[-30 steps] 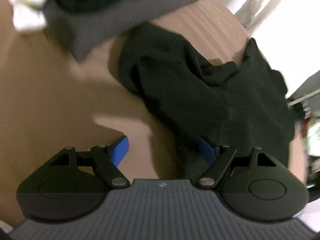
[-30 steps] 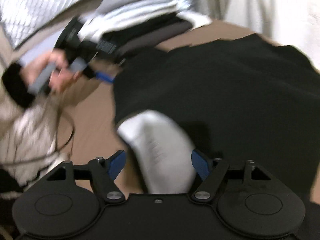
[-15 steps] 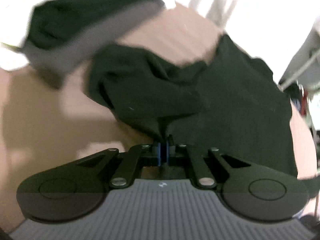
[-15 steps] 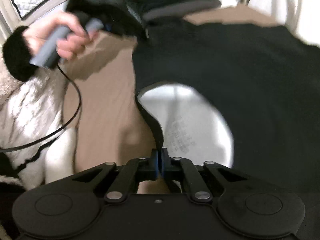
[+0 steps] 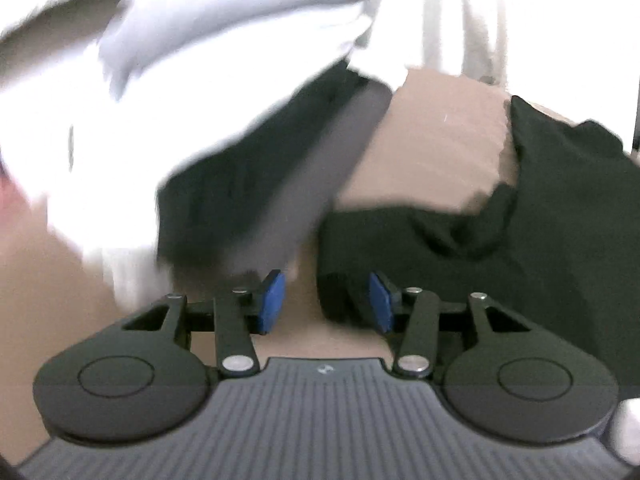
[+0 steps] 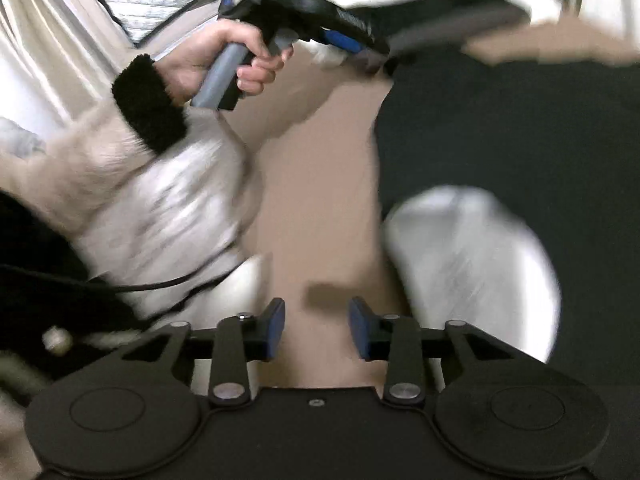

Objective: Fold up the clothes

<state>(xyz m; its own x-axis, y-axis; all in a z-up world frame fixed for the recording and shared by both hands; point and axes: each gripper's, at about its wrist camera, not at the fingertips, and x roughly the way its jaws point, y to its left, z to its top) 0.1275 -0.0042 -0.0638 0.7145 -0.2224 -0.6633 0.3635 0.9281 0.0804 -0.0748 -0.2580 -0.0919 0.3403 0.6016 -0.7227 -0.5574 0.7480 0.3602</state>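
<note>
Tan flat surface (image 6: pixel 320 184), maybe a bed, carries a black soft-knit garment (image 6: pixel 520 128) with a white print patch. Stacked folded clothes (image 5: pixel 256 184) behind, blurred. Left claw (image 5: pixel 326 304) and right claw (image 6: pixel 316 330) both opening, nothing between pads, garment edge just beside each.

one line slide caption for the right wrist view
Right gripper opening, empty, over the tan surface beside a black garment; left gripper held beyond.
</note>
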